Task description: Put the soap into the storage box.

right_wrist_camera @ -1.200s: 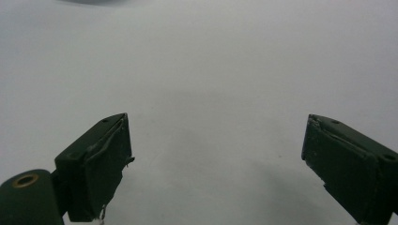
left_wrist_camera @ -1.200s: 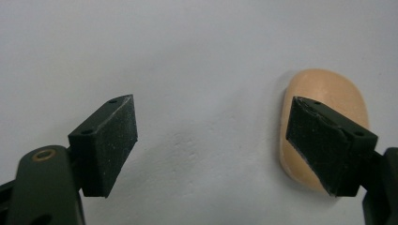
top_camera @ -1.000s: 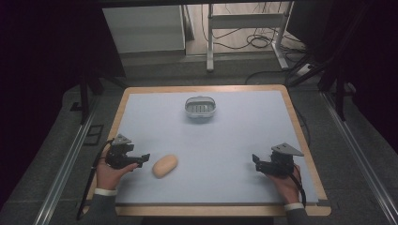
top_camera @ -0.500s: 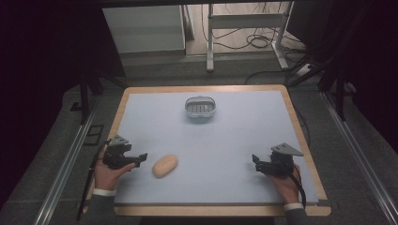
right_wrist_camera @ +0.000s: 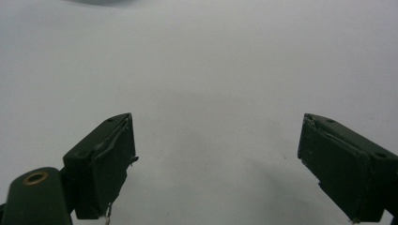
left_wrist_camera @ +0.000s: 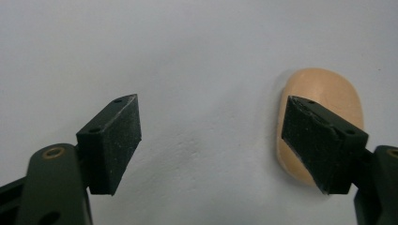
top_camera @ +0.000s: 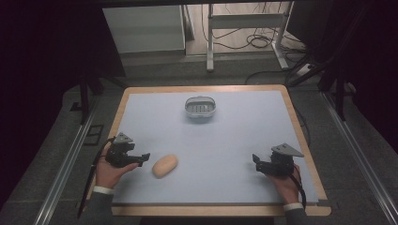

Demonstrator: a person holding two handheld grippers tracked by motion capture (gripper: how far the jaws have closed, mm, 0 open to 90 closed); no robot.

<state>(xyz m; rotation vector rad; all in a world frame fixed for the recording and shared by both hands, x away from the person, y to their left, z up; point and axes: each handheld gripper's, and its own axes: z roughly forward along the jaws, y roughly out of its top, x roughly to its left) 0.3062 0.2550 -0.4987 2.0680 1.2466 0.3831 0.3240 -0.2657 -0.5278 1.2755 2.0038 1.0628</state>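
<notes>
A tan, potato-shaped lump lies on the pale blue mat near the front left. My left gripper is just left of it, open, jaws pointing at it. In the left gripper view the lump sits partly behind the right jaw, with nothing between the jaws of my left gripper. My right gripper rests at the front right, open and empty; in its own view my right gripper has bare mat between wide jaws. A small grey basket stands at the back centre.
The mat lies on a wooden-edged table. Beyond the far edge are a white cabinet, a metal frame and floor cables. Rails run along both sides of the table.
My left gripper has shifted slightly forward and rightward, closer to the tan lump. The right gripper has stayed put.
</notes>
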